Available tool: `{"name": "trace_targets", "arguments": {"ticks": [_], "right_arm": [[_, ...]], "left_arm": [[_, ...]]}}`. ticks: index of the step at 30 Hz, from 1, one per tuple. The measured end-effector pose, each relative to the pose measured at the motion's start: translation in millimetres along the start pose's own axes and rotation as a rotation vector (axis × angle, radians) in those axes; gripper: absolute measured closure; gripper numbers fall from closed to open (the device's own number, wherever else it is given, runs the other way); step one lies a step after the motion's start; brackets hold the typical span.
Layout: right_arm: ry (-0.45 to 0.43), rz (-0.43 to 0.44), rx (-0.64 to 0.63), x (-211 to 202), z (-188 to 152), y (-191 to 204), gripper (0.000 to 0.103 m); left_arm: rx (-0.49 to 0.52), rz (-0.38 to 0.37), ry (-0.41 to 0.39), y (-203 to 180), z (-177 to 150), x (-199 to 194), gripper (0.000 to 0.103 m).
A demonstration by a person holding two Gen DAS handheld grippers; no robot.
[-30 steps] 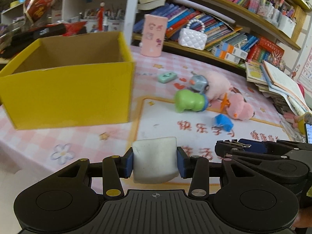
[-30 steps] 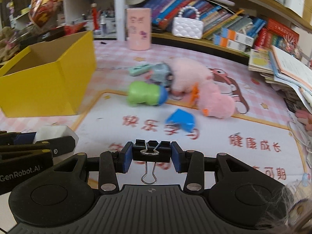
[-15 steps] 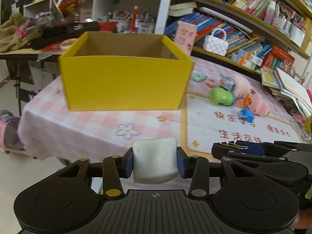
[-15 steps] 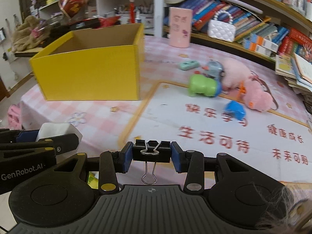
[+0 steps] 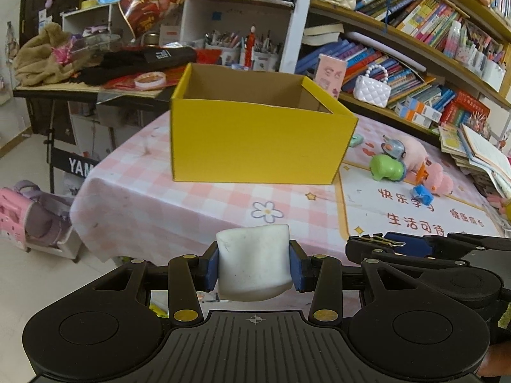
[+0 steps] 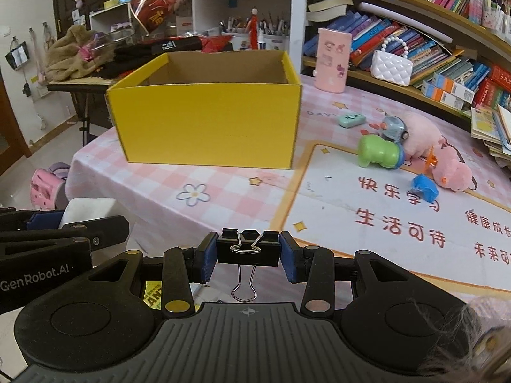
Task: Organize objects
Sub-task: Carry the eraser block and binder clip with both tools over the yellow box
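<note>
Evidently, a white squashy block is clamped by the left hand-held gripper and a black binder clip by the right hand-held gripper, both aimed at the open yellow cardboard box at twelve o'clock, presumably for dropping in.

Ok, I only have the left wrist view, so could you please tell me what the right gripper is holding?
Observer: The right gripper is shut on a black metal binder clip, its wire handle hanging down.
Operator: And what pokes out behind the yellow cardboard box?
Observer: A small mint-green plastic toy, lying flat on the pink checked tablecloth, apart from the box.
</note>
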State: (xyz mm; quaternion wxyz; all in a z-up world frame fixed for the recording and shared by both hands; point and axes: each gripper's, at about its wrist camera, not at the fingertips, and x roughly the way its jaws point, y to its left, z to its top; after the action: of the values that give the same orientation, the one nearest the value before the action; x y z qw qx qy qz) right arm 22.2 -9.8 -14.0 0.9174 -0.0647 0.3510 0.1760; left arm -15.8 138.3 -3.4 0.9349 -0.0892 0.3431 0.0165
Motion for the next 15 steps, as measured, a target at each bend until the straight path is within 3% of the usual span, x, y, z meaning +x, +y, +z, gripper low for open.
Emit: {"name": "trace_targets", "arguments": {"ticks": [15], "right_arm": [[0.017,0.019,-0.034,0.1,-2.4,29.8,0.065]], "left_arm": [[0.002,-0.003,-0.010,21.3,-2.5,-6.7,0.062]]}}
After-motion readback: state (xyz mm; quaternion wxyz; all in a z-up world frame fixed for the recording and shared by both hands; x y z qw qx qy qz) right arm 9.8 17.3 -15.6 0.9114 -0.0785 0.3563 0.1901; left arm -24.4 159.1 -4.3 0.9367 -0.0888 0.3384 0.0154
